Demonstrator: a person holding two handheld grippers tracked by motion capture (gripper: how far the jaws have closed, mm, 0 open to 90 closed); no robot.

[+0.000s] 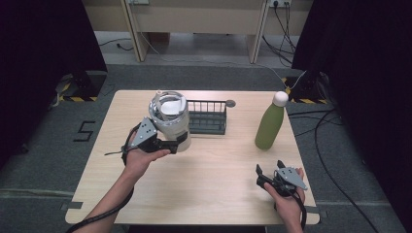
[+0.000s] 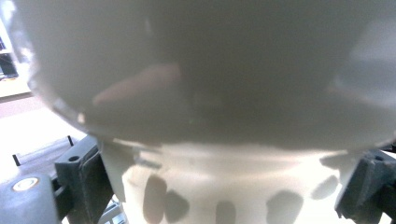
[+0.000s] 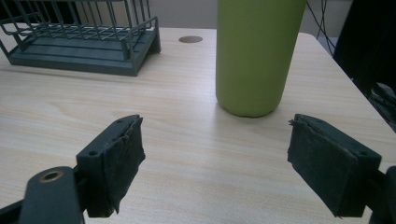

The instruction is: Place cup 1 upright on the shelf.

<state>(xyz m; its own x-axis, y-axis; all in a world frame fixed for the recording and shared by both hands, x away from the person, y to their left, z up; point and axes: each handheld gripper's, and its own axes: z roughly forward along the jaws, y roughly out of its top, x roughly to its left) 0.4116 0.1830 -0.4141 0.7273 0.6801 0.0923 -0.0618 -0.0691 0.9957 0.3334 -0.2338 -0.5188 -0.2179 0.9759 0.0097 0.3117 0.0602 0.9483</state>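
Note:
A large white tumbler [image 1: 171, 119] with a clear lid hangs tilted above the table's left half. My left gripper [image 1: 180, 142] is shut on its narrower lower part. In the left gripper view the tumbler [image 2: 210, 93] spans the space between the two jaws, which press on its base at either side. My right gripper [image 1: 269, 167] rests low near the front right corner, open, with only bare wood between its pads [image 3: 123, 154]. A green bottle [image 1: 269, 125] with a white cap stands upright just beyond it, and its green body [image 3: 257, 56] rises ahead of the right jaws.
A dark wire rack [image 1: 208, 119] sits at the back middle of the wooden table [image 1: 218, 189], right behind the tumbler, and appears far left as the rack [image 3: 84, 46] in the right gripper view. A round cable hole [image 1: 230, 103] lies behind it. Cables run on the floor at right.

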